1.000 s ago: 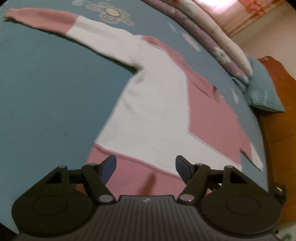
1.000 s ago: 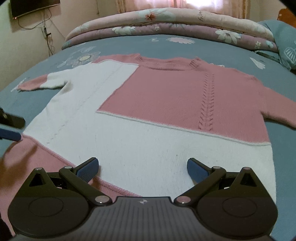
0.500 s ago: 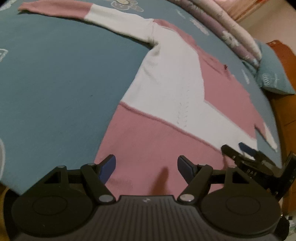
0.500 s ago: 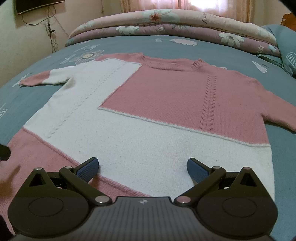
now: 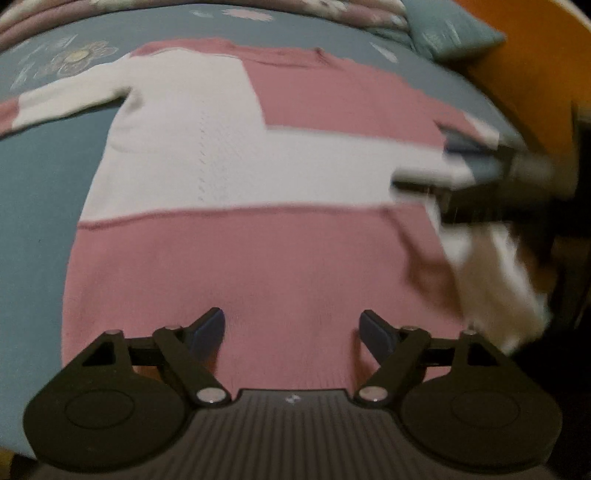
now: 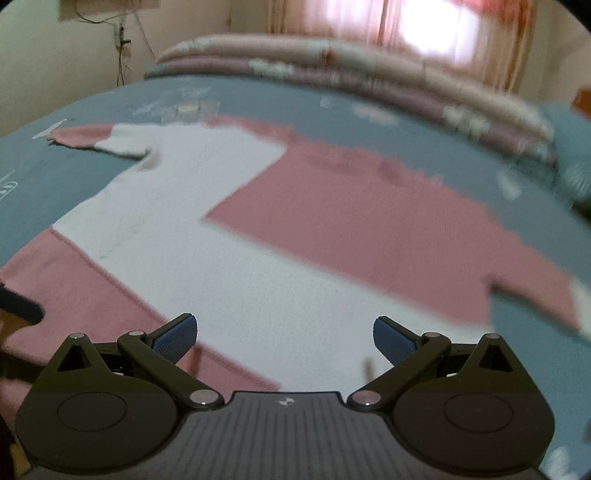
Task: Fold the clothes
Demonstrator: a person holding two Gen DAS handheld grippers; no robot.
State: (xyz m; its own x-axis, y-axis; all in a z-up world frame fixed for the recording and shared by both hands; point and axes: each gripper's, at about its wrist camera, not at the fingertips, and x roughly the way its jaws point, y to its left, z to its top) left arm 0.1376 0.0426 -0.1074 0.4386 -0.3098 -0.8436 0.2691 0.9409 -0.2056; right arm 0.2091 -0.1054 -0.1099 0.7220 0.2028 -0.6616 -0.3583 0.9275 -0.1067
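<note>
A pink and white knitted sweater (image 5: 258, 166) lies flat on the blue bedspread (image 5: 44, 177), sleeves spread out to both sides. My left gripper (image 5: 291, 330) is open, just above the sweater's pink hem band, with nothing between its fingers. In the right wrist view the same sweater (image 6: 295, 229) fills the middle, and my right gripper (image 6: 284, 336) is open over the white band near the hem. The right gripper (image 5: 461, 177) shows as a dark blurred shape at the sweater's right side in the left wrist view. Both views are blurred by motion.
A rolled floral quilt (image 6: 369, 74) lies along the far side of the bed. A teal pillow (image 5: 450, 33) sits at the head next to an orange wooden bed frame (image 5: 535, 74). A bright curtained window (image 6: 436, 29) is behind. Bedspread (image 6: 55, 184) is bare left of the sweater.
My left gripper has swung from the sweater's left side round to its hem, facing the collar. The right gripper has drifted a little; both stay open.
</note>
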